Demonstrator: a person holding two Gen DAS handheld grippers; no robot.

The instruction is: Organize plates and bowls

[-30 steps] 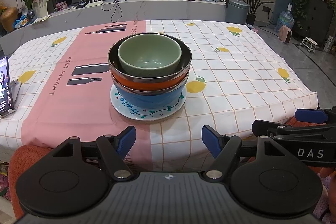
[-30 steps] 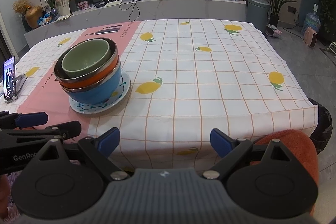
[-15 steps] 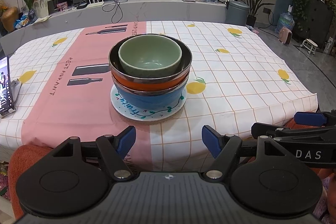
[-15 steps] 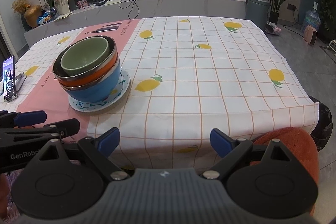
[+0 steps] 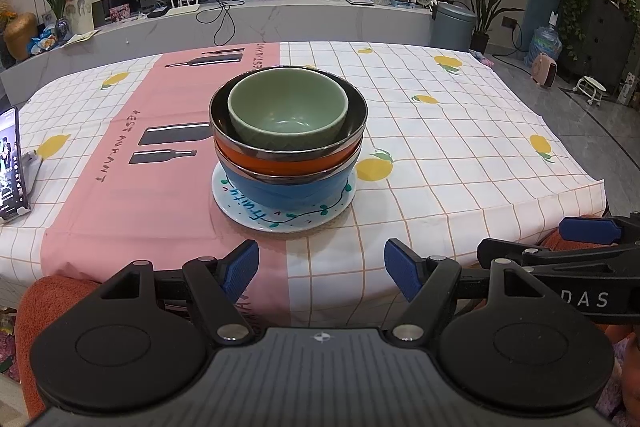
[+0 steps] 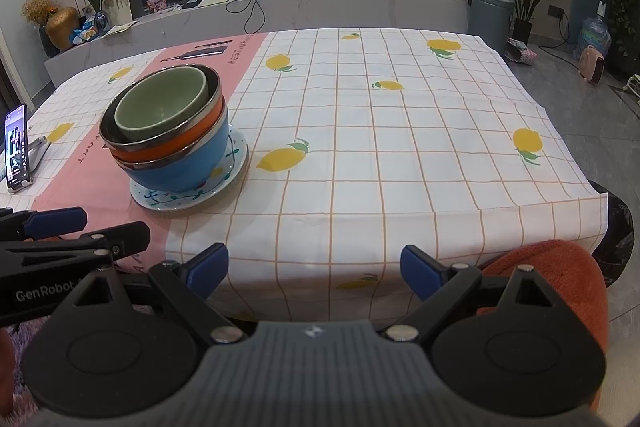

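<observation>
Nothing on the worktop [image 5: 460, 131] has shifted since the earlier frames: the stack sits on the same seam of the cloth, and only a slight change of framing separates those views from these. Both tongs hold the same pose short of the near edge.

Left tongs [image 5: 321, 269] stand wide apart with nothing between the blue pads. Right tongs [image 6: 314, 269] are likewise spread and empty. Neither touches any dish.

Dead ahead of the left tongs, and ahead and to the left of the right tongs, the stack rises from a white plate [image 5: 256, 213] with green vine lettering. On the plate sits a blue bowl [image 5: 288, 189], in it an orange bowl [image 5: 280, 165] with a steel rim, above that a dark steel-lined bowl [image 5: 356, 107], and innermost a green bowl [image 5: 286, 111]. From the right wrist view the stack [image 6: 168, 131] leans a little toward the right tongs. A phone [image 5: 10, 163] on a stand is off to the far left.

By my reading, the nesting looks finished, or else this is a pause before 1 more adjustment; the frames do not settle which. If the stack is to be moved or straightened, the next move calls for both tongs to come forward on either side of the plate's rim, closing low so the 4 bowls stay seated and the tilt does not grow.
</observation>
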